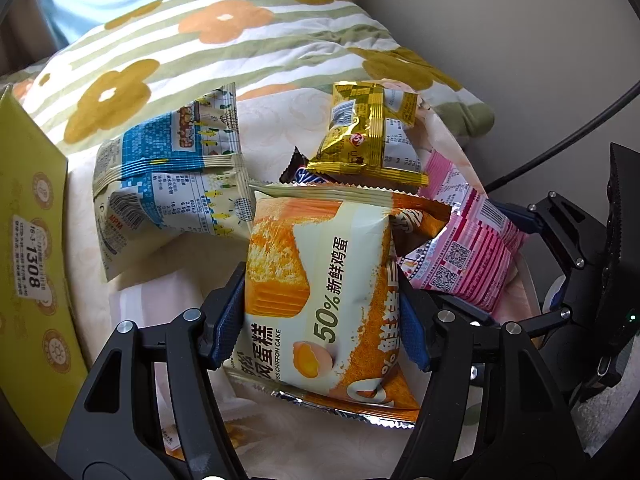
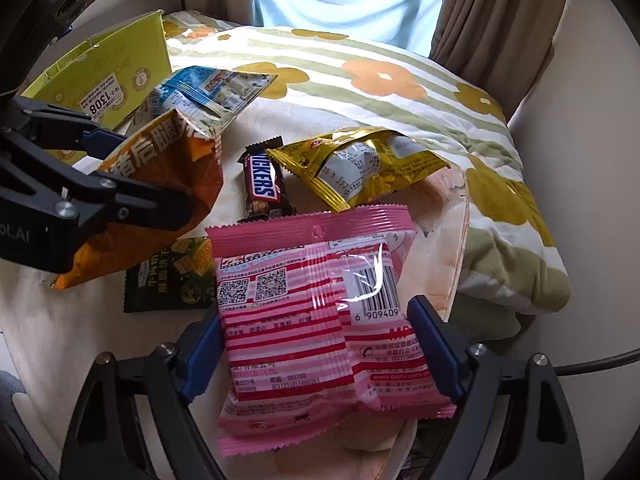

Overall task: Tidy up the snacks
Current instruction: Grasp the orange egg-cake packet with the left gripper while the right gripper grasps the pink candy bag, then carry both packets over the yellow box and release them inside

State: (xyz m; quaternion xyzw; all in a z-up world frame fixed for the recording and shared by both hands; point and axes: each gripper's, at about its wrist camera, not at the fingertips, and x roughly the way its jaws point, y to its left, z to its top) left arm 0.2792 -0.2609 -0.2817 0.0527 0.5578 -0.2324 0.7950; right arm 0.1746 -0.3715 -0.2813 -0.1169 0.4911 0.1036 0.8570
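On the bed, the left claw [image 1: 320, 312] is clamped on the orange chiffon cake packet [image 1: 320, 280], beside the green box [image 1: 32, 240]. Right of it, the right claw [image 2: 316, 344] grips the pink snack bag [image 2: 312, 320], just in front of the Snickers bar [image 2: 262, 184] and gold packet [image 2: 360, 164].

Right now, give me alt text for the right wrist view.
The right gripper straddles a pink striped snack packet. Beyond lie a brown Snickers bar and a gold foil packet; the left gripper clamps an orange bag.
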